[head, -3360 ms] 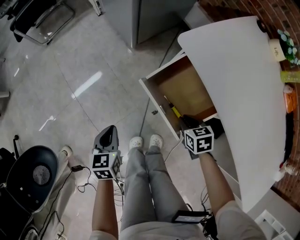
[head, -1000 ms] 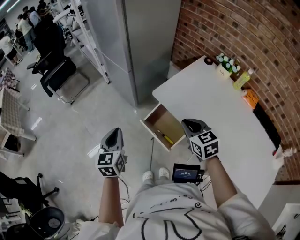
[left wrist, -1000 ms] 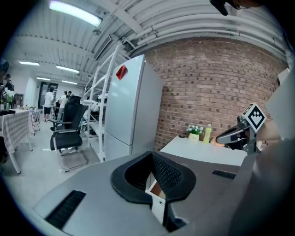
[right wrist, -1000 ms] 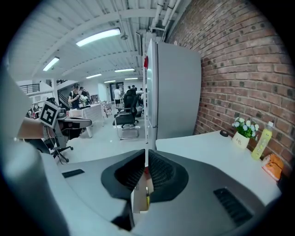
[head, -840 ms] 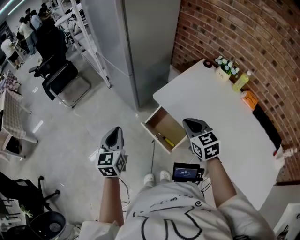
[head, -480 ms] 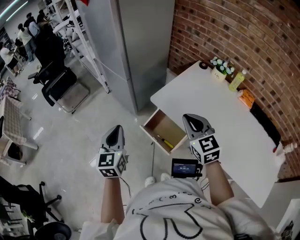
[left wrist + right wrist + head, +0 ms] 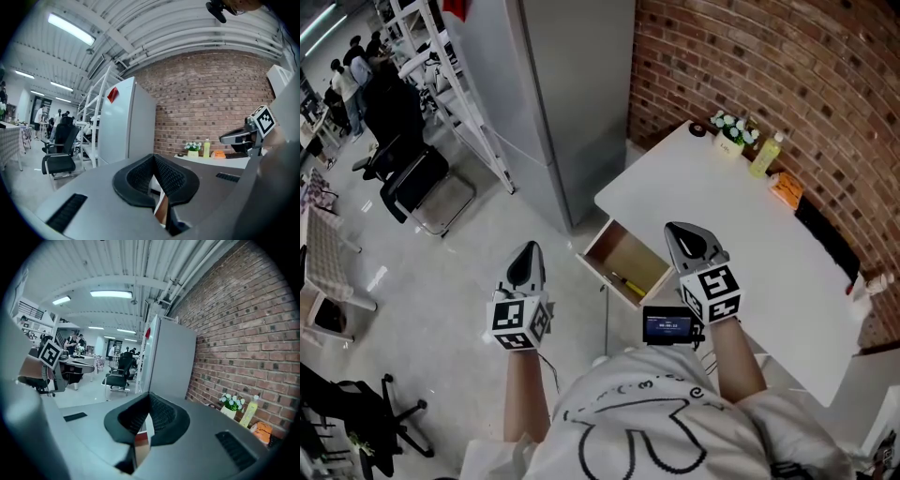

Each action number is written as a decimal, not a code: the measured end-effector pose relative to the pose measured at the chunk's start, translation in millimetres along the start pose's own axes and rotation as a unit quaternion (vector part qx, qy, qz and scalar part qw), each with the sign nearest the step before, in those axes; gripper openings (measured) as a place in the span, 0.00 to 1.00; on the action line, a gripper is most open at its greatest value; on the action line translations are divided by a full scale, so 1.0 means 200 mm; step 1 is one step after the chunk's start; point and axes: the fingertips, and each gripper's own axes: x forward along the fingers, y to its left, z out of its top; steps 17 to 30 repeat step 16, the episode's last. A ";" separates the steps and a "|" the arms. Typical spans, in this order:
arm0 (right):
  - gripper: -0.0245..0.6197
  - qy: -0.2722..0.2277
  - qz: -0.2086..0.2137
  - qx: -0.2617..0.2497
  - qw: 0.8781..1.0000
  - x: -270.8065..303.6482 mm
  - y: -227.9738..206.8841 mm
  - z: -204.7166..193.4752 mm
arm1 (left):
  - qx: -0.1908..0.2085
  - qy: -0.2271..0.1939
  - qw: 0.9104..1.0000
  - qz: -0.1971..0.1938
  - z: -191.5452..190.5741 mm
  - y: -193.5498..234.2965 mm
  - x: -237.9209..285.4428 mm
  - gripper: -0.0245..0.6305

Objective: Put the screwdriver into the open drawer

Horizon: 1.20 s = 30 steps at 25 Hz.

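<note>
The wooden drawer point(image 7: 617, 255) stands pulled out from under the white table point(image 7: 750, 244). A yellow-handled screwdriver point(image 7: 625, 279) lies inside it near the front. My right gripper point(image 7: 681, 229) hangs shut and empty above the table's edge, just right of the drawer. My left gripper point(image 7: 526, 247) hovers over the floor to the drawer's left, also shut with nothing in it. In the left gripper view the pads point(image 7: 165, 180) meet; the right gripper point(image 7: 240, 136) shows at the far right. In the right gripper view the pads point(image 7: 159, 416) also meet.
A tall grey cabinet point(image 7: 553, 84) stands behind the drawer against a brick wall point(image 7: 769, 66). Flowers point(image 7: 729, 127), a yellow bottle point(image 7: 759, 155) and an orange item point(image 7: 785, 187) sit at the table's far edge. Office chairs point(image 7: 412, 178) and a rack point(image 7: 441, 56) lie left. A small screen point(image 7: 667, 325) hangs at my waist.
Earlier my right gripper was low at the drawer's front; now both grippers are raised well away from it and the view is much higher. Over the last second little has moved.
</note>
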 end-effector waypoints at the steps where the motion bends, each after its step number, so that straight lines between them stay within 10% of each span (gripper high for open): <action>1: 0.07 -0.001 -0.001 0.002 1.000 0.00 -0.01 0.00 | 0.000 -0.002 1.000 -0.001 0.01 -0.01 0.01 0.05; 30: 0.07 -0.007 -0.004 0.007 1.000 0.00 -0.08 0.02 | 0.003 -0.030 1.000 -0.002 0.10 -0.04 0.06 0.05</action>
